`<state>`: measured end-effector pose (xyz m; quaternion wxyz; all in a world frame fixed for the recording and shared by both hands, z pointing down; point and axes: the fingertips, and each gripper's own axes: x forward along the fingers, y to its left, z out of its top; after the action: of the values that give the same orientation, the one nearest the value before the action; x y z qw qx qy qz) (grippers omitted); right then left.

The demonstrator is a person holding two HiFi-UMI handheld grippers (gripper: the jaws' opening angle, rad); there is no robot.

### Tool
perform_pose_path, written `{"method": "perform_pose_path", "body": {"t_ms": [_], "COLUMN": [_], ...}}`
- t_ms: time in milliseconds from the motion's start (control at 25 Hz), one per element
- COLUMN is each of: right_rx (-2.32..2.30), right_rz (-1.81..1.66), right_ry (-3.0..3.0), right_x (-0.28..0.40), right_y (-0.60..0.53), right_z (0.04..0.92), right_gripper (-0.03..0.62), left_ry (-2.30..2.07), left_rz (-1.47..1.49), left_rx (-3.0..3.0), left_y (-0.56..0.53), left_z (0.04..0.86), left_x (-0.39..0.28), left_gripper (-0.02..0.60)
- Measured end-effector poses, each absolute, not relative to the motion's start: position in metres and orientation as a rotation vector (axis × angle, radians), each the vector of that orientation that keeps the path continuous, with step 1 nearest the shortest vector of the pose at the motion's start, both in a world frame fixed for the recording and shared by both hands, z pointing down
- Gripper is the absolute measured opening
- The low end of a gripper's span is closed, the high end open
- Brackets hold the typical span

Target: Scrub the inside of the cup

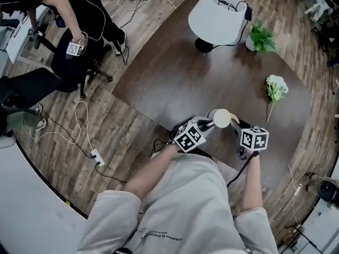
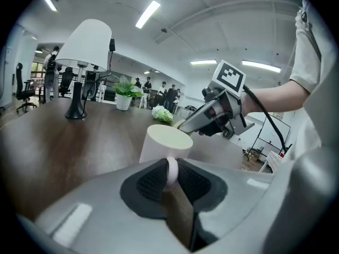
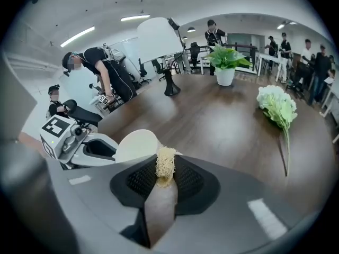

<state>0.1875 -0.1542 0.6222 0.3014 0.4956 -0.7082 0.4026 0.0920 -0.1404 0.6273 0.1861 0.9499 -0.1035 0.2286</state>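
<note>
Cup (image 2: 161,146) handle in left claw (image 2: 170,180)

Your cup (image 2: 159,148) is cream-white, your scrubber (image 3: 165,163) straw-yellow, your table (image 1: 175,73) dark brown; your marker cubes (image 1: 189,137) show black-and-white square patterns.

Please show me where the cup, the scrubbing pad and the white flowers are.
cup (image 2: 159,150), left gripper view, on its outer wall.
scrubbing pad (image 3: 166,162), right gripper view, on its fibrous top.
white flowers (image 1: 276,85), head view, on the blossoms.
</note>
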Motion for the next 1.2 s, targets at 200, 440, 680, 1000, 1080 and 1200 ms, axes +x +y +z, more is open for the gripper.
{"method": "perform_pose_path", "body": {"t_ms": [200,440,680,1000,1080,1200], "right_rx": [1.255,1.149,1.096,1.082,1.088,1.082], "right_rz": [1.076,0.993,0.931,0.883,0.889,0.875], "right_ry": [-1.863,-1.791,-1.747,-1.779,-1.806,-1.833], "right_x": [0.185,0.176,0.168,0.152,0.145,0.133], "right_y": [-0.139,-0.13,-0.117,-0.111,-0.11,-0.111], "right_z": [0.626,0.631,0.642,0.636,0.635,0.635], "right_gripper": [0.111,0.112,0.112,0.11,0.109,0.109], "left_ry": [-0.295,-0.287,-0.275,-0.299,-0.293,-0.3], "left_rz": [0.642,0.661,0.677,0.669,0.673,0.662], "left_rx": [2.68,2.679,2.656,2.664,2.656,2.653], "left_y": [-0.139,-0.14,-0.139,-0.144,-0.143,-0.141], "left_z": [0.627,0.627,0.632,0.627,0.628,0.629], "left_x": [0.095,0.095,0.094,0.102,0.103,0.103], "left_gripper": [0.064,0.063,0.063,0.063,0.063,0.063]}}
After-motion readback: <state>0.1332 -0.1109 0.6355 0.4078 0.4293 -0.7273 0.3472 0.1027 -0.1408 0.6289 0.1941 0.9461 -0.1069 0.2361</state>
